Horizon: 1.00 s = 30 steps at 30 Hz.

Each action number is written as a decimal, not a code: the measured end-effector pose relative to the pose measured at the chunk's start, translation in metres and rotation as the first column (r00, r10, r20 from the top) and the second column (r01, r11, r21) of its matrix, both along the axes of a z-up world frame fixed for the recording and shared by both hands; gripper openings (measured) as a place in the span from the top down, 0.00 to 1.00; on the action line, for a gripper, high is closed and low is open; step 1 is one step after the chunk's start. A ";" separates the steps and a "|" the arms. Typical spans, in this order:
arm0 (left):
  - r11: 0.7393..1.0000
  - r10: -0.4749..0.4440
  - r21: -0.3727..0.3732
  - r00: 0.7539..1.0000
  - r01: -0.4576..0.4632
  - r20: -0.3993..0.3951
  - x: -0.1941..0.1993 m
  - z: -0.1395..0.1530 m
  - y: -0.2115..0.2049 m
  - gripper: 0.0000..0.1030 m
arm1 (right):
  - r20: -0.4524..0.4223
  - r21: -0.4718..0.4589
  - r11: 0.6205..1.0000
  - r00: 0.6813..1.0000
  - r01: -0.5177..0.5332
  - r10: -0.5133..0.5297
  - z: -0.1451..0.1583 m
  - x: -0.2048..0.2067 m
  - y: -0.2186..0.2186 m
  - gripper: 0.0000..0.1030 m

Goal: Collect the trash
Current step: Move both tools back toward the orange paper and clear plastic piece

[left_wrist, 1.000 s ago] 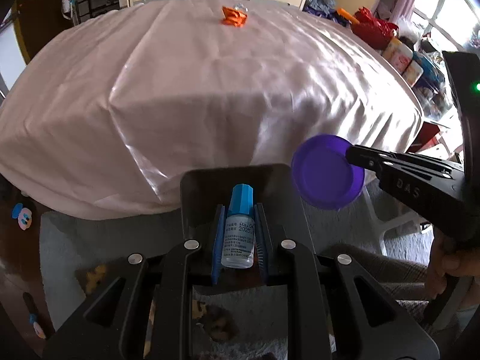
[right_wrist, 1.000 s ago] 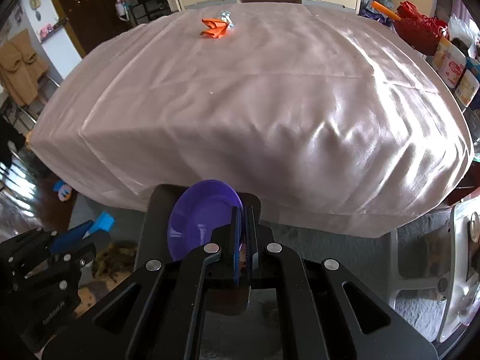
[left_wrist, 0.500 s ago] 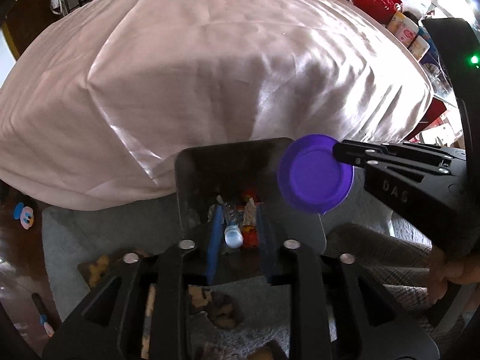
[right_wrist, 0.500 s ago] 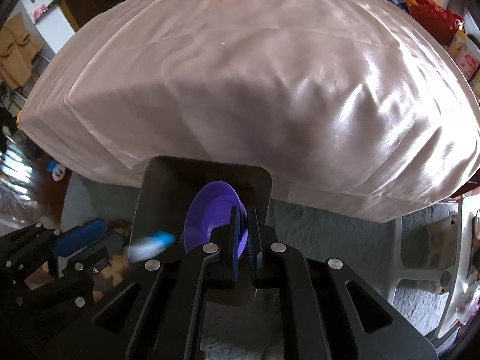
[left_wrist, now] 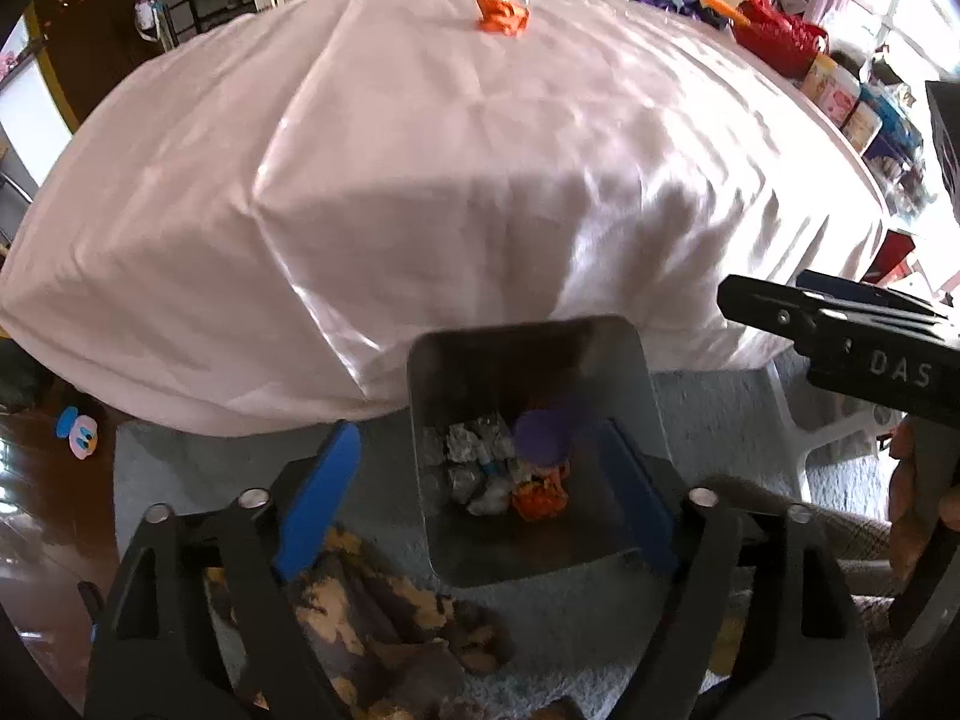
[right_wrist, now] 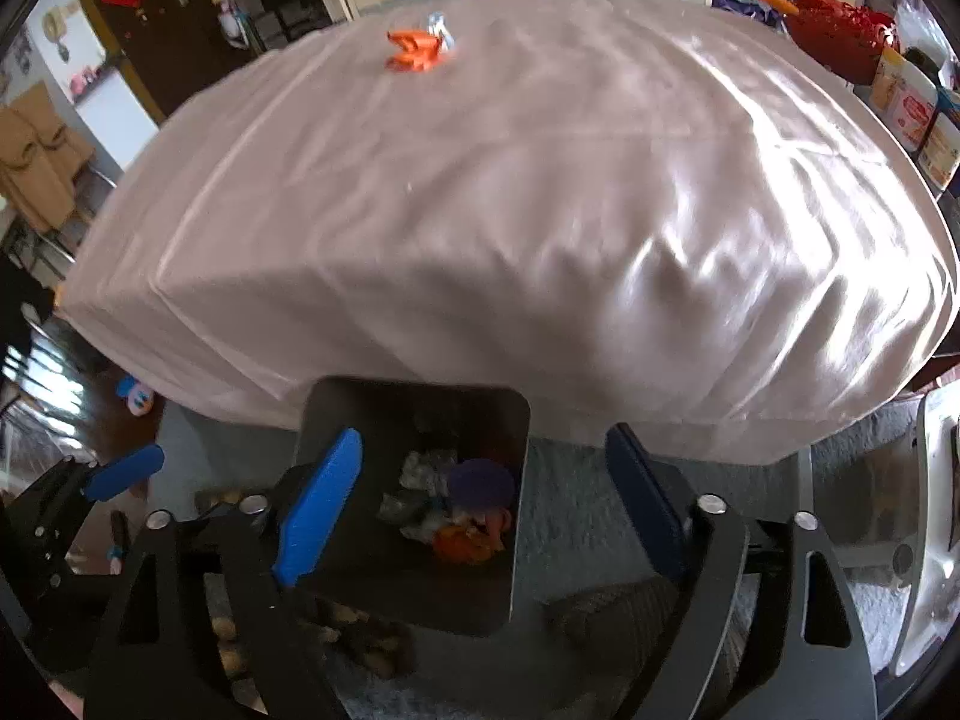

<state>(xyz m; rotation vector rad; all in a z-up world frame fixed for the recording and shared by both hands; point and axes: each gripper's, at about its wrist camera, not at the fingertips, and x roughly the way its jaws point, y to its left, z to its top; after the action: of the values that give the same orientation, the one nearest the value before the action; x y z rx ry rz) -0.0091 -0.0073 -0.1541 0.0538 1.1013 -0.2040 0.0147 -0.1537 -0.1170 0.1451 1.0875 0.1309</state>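
Note:
A dark square bin (left_wrist: 522, 331) stands on the floor by the table's near edge, directly below both grippers. In it lie a purple lid (left_wrist: 543, 435), crumpled foil, a small blue-capped bottle (left_wrist: 491, 468) and orange scraps (left_wrist: 539, 499). My left gripper (left_wrist: 477, 499) hangs over the bin, its jaws opening wide with nothing between the pads. My right gripper (right_wrist: 480, 504) is also above the bin (right_wrist: 420, 389), jaws opening and empty; the purple lid (right_wrist: 483, 483) lies below it. An orange wrapper (left_wrist: 503, 13) with a clear scrap sits at the table's far side (right_wrist: 417, 51).
A table under a pale pink cloth (left_wrist: 456, 180) fills the view ahead. Grey carpet (left_wrist: 180, 456) surrounds the bin. A duck toy (left_wrist: 81, 432) lies on the dark floor at left. Tins and a red bag (left_wrist: 780, 39) crowd the table's right edge.
Both grippers opened. The left one dropped the small blue-capped bottle and the right one released the purple lid; both things now lie inside the bin.

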 end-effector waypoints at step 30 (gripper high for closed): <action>0.998 0.062 -0.036 0.983 -0.057 0.174 0.136 0.088 0.011 0.11 | 0.179 0.041 0.991 0.975 0.126 -0.131 0.103 0.156 -0.037 0.07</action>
<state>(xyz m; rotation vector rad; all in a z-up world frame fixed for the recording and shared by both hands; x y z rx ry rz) 0.1269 0.0034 -0.0659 0.0110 0.9231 -0.1590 0.1708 -0.1909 -0.0142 0.2253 0.8921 0.0429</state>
